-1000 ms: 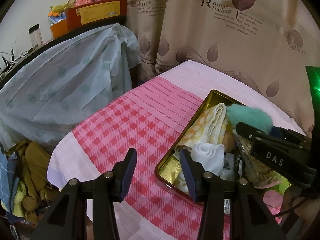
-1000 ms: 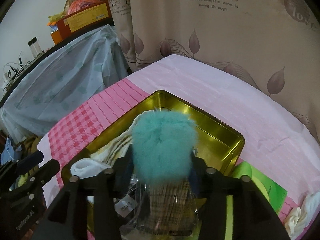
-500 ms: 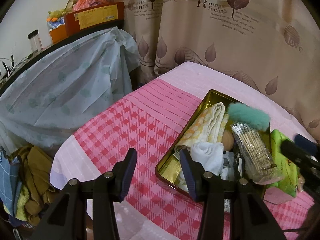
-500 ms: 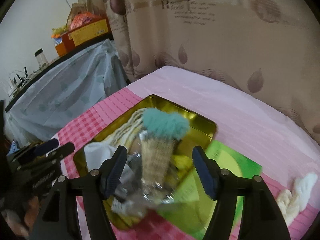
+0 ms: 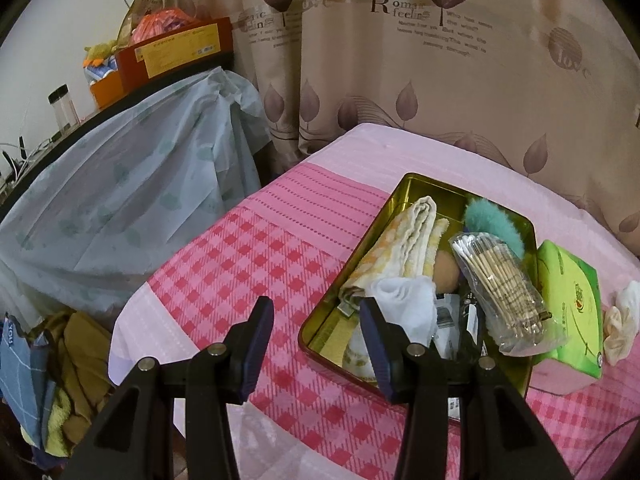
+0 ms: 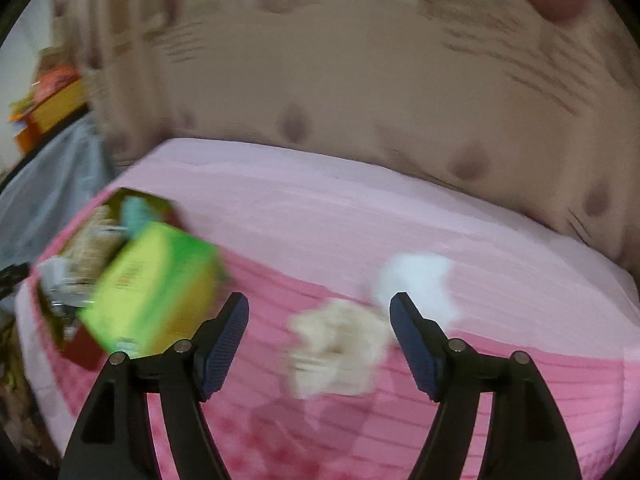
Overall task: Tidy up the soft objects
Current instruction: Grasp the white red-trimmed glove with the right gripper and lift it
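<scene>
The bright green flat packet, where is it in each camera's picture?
Left wrist view: the bright green flat packet lies at the right, on the pink cloth just right of the gold metal tray.
Right wrist view: blurred, it sits at the left, ahead of the left fingertip.
Shared landmark: the cream and white soft cloth bundle.

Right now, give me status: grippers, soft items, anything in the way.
Left gripper open, empty. Right gripper empty, jaws just opening, above cream scrunchie. White cloth beside it, both outside tin. Path clear.
</scene>
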A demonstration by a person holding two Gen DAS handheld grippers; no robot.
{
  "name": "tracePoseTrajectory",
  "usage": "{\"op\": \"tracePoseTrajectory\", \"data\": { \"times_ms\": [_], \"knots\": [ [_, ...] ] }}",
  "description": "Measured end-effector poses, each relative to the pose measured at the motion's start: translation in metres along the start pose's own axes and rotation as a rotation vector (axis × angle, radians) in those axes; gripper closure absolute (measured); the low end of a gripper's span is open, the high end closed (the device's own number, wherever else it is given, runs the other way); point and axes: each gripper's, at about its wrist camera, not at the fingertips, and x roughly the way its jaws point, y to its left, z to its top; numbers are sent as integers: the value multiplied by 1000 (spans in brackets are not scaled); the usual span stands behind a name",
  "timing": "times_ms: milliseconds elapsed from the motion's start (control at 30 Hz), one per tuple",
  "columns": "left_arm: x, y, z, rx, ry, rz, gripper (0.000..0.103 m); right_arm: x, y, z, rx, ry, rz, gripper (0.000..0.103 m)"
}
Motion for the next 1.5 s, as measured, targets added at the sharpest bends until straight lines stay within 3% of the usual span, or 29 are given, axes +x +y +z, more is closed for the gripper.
{"op": "tracePoseTrajectory", "data": {
  "times_ms": [233,633,733,800,900,1367,1500],
  "knots": [
    [-4,-9,-2,38,-25,-5,57,26,-61,-7,96,44,-66,31],
    [-4,-29,-7,125,-60,-12,57,85,-67,5,119,77,-55,26],
    [-3,-35,-9,153,-65,-5,57,91,-71,5,131,65,-44,35],
    [-2,-40,-11,170,-63,-6,57,92,-74,4,143,60,-34,55],
    [-2,-44,-13,193,-70,0,57,89,-77,0,146,50,-44,65],
    [-27,-71,-26,267,-99,-61,57,28,-100,-61,143,2,-161,69],
    [-47,-93,-31,305,-116,-136,57,10,-103,-77,137,0,-168,69]
  ]
}}
